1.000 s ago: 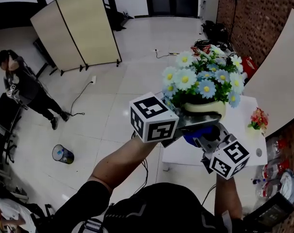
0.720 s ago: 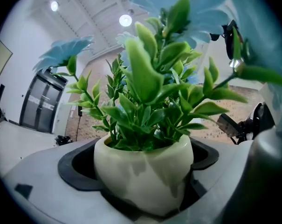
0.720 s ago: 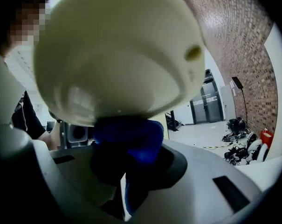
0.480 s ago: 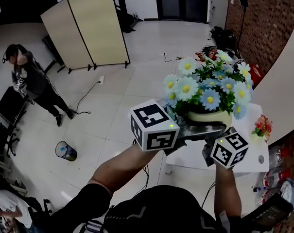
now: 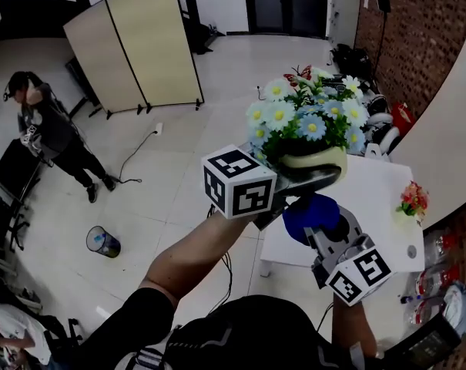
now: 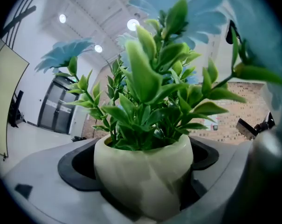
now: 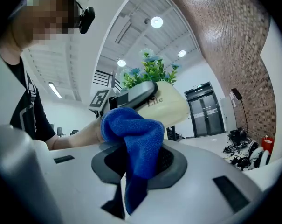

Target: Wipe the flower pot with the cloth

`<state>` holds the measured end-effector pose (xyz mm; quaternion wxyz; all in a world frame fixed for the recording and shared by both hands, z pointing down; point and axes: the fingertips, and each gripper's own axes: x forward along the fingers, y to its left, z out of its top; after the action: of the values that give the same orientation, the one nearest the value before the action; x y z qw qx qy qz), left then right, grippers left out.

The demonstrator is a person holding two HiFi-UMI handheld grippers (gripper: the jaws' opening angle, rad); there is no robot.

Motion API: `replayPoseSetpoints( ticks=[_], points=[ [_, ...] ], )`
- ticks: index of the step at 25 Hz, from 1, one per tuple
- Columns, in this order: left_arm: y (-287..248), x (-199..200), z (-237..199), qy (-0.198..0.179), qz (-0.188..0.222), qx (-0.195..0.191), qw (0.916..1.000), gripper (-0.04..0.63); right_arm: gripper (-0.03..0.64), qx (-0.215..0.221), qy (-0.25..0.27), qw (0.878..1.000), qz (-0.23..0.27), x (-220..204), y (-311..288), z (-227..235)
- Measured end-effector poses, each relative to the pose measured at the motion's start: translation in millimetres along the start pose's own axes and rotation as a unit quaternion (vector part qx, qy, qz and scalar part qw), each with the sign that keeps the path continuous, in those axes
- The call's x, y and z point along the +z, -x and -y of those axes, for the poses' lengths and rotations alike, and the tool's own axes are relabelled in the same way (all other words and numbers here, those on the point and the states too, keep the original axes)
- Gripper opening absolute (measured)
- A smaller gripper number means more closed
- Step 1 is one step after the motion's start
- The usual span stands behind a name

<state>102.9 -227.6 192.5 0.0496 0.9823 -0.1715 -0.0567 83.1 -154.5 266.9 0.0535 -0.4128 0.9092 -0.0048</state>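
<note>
Pot (image 6: 145, 164): base hidden, sunk between jaws of left gripper (image 6: 141, 188). Flowers (image 6: 66, 50) nearest left gripper's camera blurred; topmost cut off by picture edge. Cloth (image 7: 134, 134): lower end hidden down jaw gap of right gripper (image 7: 137, 164). Head view: right gripper's jaws hidden under cloth; cloth-to-pot contact cannot be told. Print (image 7: 154, 101) on pot partly covered by left gripper, too small to read.

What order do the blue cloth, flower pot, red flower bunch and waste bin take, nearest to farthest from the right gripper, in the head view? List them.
1. blue cloth, held in the right gripper's fingers.
2. flower pot, just above the cloth.
3. red flower bunch, on the white table to the right.
4. waste bin, on the floor far left.
</note>
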Motion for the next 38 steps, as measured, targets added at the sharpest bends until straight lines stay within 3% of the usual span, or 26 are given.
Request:
replayPoseSetpoints(
  ticks=[14,24,35,38],
  points=[
    [0.8,2.2,15.2,0.029,0.011,-0.016,0.9994,0.561,0.077,-0.042,0.009,0.999,-0.013,-5.7,-36.1,22.9],
    [2.6,-1.9,14.7,0.022,-0.001,-0.008,0.9997,0.561,0.077,-0.065,0.002,0.998,-0.008,-19.0,-61.2,48.7],
    [22.0,-18.5,-44.2,0.002,-0.009,0.058,0.9983,0.561,0.077,-0.056,-0.003,0.998,0.006,-13.0,6.9,38.3],
    [5.3,-35.6,-46.5,0.0,-0.024,0.058,0.9981,0.561,0.077,-0.064,-0.002,0.998,0.013,-8.3,33.4,65.4]
  ],
)
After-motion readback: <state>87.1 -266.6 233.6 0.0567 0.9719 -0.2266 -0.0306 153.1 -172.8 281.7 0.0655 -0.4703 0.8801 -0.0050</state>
